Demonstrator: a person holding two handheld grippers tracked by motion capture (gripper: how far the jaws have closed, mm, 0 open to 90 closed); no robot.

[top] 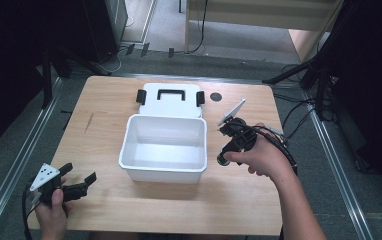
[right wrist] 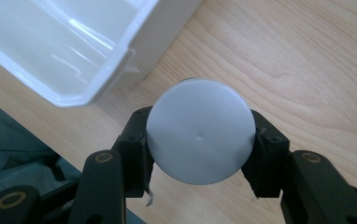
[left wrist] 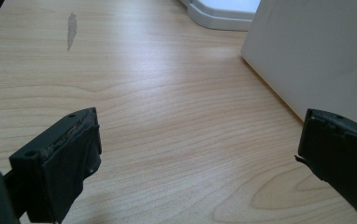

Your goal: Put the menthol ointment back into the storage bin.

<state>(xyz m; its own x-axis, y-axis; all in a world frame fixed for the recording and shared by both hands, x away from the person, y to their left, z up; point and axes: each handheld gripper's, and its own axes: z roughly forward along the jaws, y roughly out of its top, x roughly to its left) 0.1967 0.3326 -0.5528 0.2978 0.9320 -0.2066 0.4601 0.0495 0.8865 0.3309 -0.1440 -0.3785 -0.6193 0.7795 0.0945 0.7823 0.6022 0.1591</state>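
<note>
On the wooden tabletop [top: 104,125], the right gripper [right wrist: 200,140] pinches a round white cap [right wrist: 200,130] beside the open white plastic bin [top: 164,145], likely next dropping it inside, while the left gripper [top: 79,184] rests with fingers spread.

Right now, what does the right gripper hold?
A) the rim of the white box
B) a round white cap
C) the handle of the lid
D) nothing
B: in the right gripper view, the right gripper is shut on a round white cap, beside the white box.

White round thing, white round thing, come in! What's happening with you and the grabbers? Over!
Right gripper shut on white round cap, beside white bin. Left gripper open, low over table. Bin open, lid behind it. Nothing in the way.
</note>
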